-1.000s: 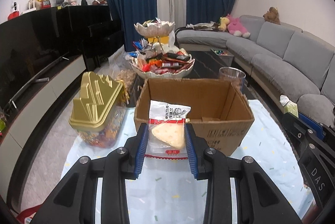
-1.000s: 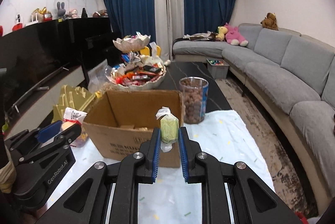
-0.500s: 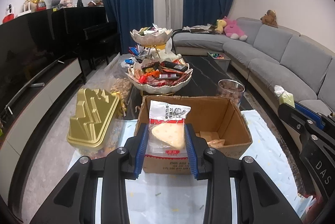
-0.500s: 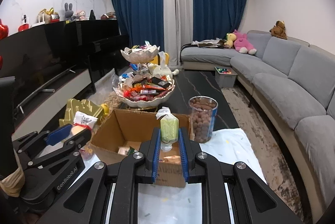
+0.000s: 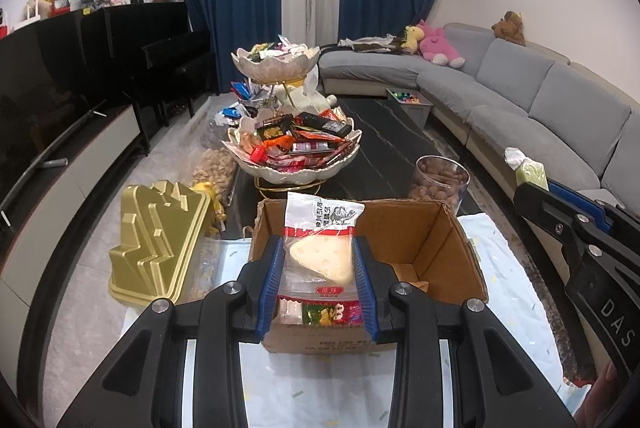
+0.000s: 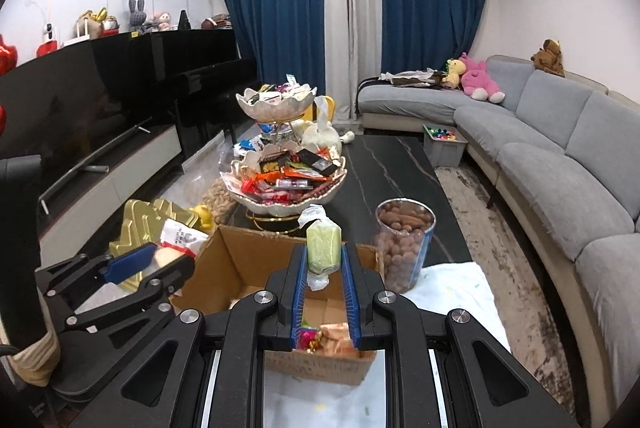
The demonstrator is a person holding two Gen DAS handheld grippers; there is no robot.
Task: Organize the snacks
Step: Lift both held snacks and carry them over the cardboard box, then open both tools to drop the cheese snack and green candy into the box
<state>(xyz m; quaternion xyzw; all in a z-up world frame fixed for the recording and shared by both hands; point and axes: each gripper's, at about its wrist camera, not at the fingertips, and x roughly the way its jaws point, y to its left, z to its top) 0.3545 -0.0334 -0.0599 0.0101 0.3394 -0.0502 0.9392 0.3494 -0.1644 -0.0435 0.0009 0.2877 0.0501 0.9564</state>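
Here, the left gripper [image 5: 319, 270] was held level above the near edge of the open brown cardboard box [image 5: 448, 248], its blue-padded fingers [image 5: 271, 282] pinching a clear plastic packet holding a pale cheese-shaped wedge [image 5: 320, 248] upright between them. The right gripper [image 6: 323, 282] hung over the same box [image 6: 224, 270] from the other side, its jaws clamped on a small pale-green wrapped sweet with a twisted clear end [image 6: 322, 246]. Inside the box lay several small wrapped snacks [image 5: 316, 312], seen below both sets of fingers. The box sat on a light speckled cloth [image 5: 320, 388]. Just left of it stood a gold stepped lid on a clear tub [image 5: 156, 248]. Behind it were a clear cylinder of brown nuts [image 6: 404, 240] and a two-tier white scalloped bowl stand heaped with wrapped snacks [image 5: 292, 152].
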